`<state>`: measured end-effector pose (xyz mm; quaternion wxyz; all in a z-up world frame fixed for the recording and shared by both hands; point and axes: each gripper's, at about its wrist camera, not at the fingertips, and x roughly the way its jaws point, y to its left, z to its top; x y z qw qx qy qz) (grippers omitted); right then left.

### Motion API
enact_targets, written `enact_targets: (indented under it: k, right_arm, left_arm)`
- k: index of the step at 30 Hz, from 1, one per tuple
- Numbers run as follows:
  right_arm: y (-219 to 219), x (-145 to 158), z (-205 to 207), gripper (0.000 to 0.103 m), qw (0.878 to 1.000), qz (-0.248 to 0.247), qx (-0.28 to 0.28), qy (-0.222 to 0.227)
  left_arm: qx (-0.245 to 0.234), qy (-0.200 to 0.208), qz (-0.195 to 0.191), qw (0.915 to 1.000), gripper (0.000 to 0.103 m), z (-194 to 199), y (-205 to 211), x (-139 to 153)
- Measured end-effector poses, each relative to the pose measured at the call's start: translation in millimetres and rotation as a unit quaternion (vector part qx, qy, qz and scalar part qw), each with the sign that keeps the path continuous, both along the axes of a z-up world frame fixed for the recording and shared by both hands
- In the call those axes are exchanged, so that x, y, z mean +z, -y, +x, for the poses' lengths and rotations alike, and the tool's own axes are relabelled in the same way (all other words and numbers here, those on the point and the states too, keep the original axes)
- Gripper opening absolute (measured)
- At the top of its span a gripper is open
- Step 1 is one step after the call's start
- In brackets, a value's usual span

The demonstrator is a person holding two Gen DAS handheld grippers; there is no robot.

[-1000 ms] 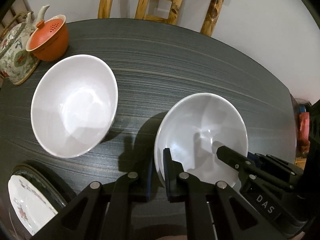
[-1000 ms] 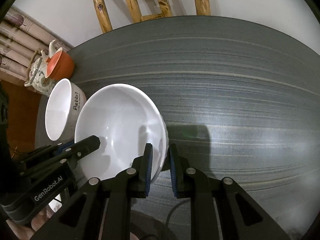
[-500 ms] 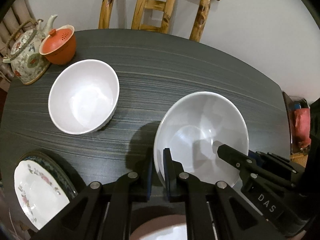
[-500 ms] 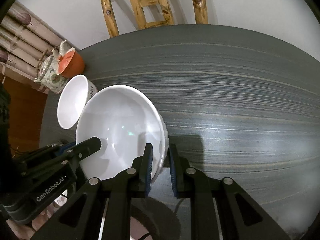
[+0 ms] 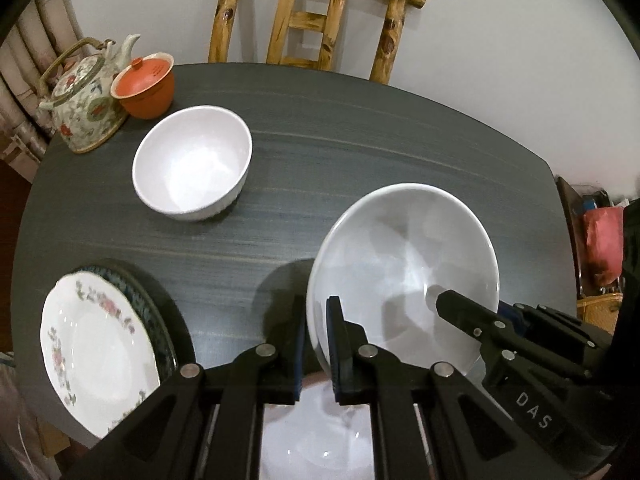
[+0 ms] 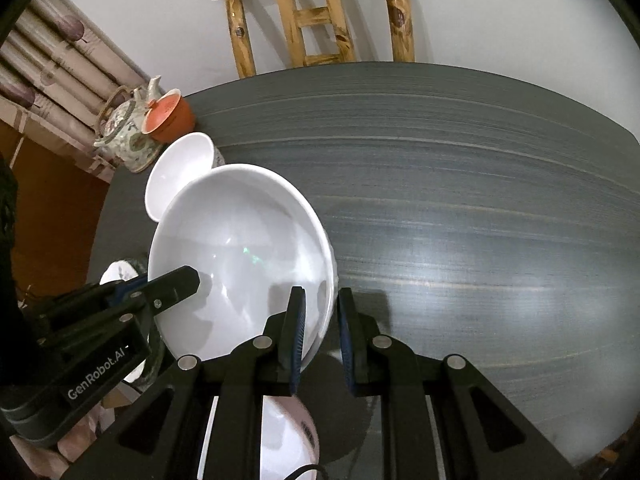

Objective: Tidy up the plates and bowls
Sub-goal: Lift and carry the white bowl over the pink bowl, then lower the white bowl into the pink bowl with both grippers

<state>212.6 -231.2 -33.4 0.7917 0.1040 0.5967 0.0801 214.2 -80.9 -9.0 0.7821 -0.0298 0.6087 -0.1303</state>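
Note:
Both grippers hold one large white bowl [image 5: 404,264] by its rim, lifted above the dark table [image 5: 360,140]. My left gripper [image 5: 316,328] is shut on its left rim. My right gripper [image 6: 320,320] is shut on its right rim; the bowl also shows in the right wrist view [image 6: 240,256]. A smaller white bowl [image 5: 192,164] stands on the table at the back left. A floral plate [image 5: 92,344] lies on a dark-rimmed plate at the front left. Another white dish [image 5: 316,436] lies below the grippers, partly hidden.
A floral teapot [image 5: 80,100] and an orange lidded cup [image 5: 144,84] stand at the table's back left corner. A wooden chair [image 5: 316,20] stands behind the table. The table's right half [image 6: 480,200] is bare.
Both grippers have risen and pulled back toward the near edge with the large bowl. The small bowl now looks farther away, and the plates and the dish below have come into view.

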Motion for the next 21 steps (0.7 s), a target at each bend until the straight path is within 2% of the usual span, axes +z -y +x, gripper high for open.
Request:
enact_targets:
  k: [11, 15, 21]
  right_arm:
    - [-12.1, 11.3, -39.4, 0.016, 1.000, 0.002, 0.007, 0.009]
    - [-16.3, 16.1, -52.6, 0.016, 1.000, 0.001, 0.009, 0.015]
    - [-13.7, 22.1, -56.0, 0.014, 1.000, 0.003, -0.003, 0.025]
  left_arm:
    - [0.009, 0.011, -0.006, 0.9999, 0.009, -42.2, -17.0, 8.7]
    - [0.009, 0.034, -0.011, 0.9993, 0.009, -47.8, -16.6, 15.9]
    - [0.001, 0.044, -0.003, 0.9990, 0.009, -50.9, -12.9, 28.6]
